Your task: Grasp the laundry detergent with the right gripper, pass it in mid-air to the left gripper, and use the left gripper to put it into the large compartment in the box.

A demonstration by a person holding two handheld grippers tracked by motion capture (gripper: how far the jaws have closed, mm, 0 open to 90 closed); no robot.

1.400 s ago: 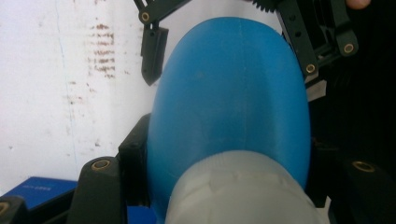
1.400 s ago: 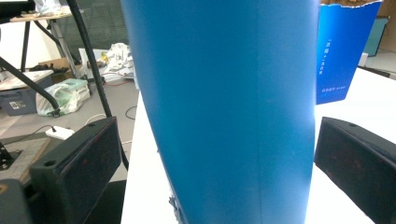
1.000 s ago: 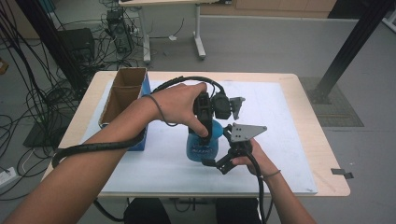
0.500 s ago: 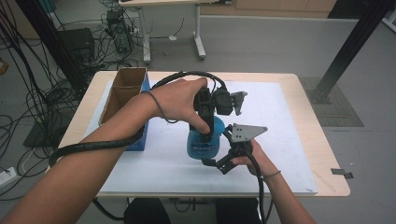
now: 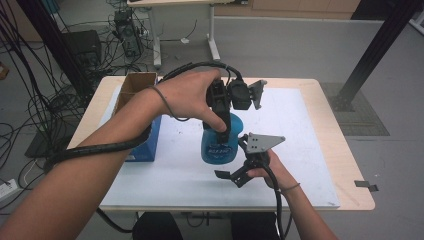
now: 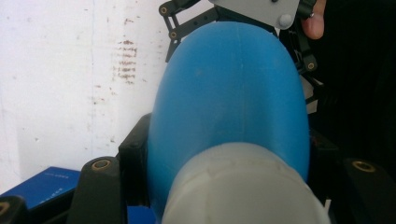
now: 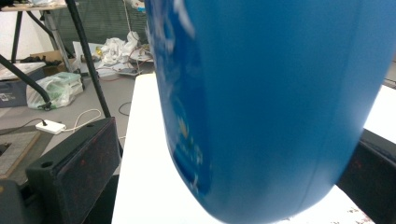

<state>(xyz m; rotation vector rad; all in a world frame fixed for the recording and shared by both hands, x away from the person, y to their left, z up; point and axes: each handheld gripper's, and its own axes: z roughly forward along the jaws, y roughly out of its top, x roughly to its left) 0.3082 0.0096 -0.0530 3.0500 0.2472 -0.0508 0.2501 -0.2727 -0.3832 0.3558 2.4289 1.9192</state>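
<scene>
A blue plastic bottle [image 5: 220, 144] with a whitish cap hangs just above the white mat [image 5: 300, 130]. My left gripper [image 5: 220, 119] points down from above and is shut on the bottle's neck. In the left gripper view the bottle [image 6: 233, 93] bulges out between the black jaws of the left gripper [image 6: 229, 154]. My right gripper [image 5: 233, 161] rests low near the table's front, open, with its jaws on either side of the bottle's base. In the right gripper view the bottle [image 7: 271, 93] sits between the spread jaws of the right gripper [image 7: 224, 163], and the left jaw stands clear of it.
An open cardboard box [image 5: 135, 90] and a blue box [image 5: 147, 142] stand at the table's left side. Cables trail off the left edge to the floor. A black post rises at the far right beyond the table.
My left gripper has risen with the bottle, whose base now hangs off the mat. The right gripper has stayed where it was.
</scene>
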